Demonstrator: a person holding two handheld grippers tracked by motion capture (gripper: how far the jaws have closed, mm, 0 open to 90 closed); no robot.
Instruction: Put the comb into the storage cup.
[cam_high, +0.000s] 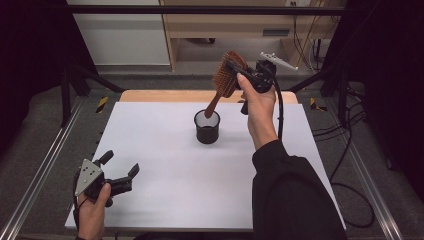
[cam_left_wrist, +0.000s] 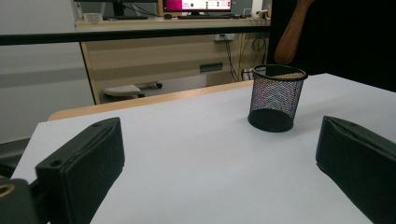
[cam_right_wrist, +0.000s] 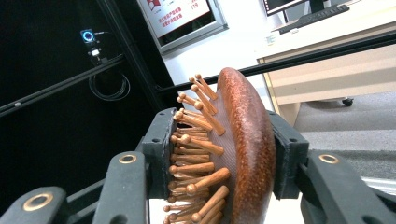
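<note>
The right gripper (cam_high: 235, 67) clamps the hairbrush (cam_high: 227, 75) above the mesh cup (cam_high: 207, 127); left gripper (cam_high: 120, 167) gapes, well apart.

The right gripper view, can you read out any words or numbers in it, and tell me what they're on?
"119": red digits on the white framed poster on the wall behind the hairbrush.
Other red lines on that poster: too small and blurred to read.
Monitor at the top right: some marks on its screen, unreadable.
The hairbrush and the right gripper clamped on it: no lettering that I can see.
</note>
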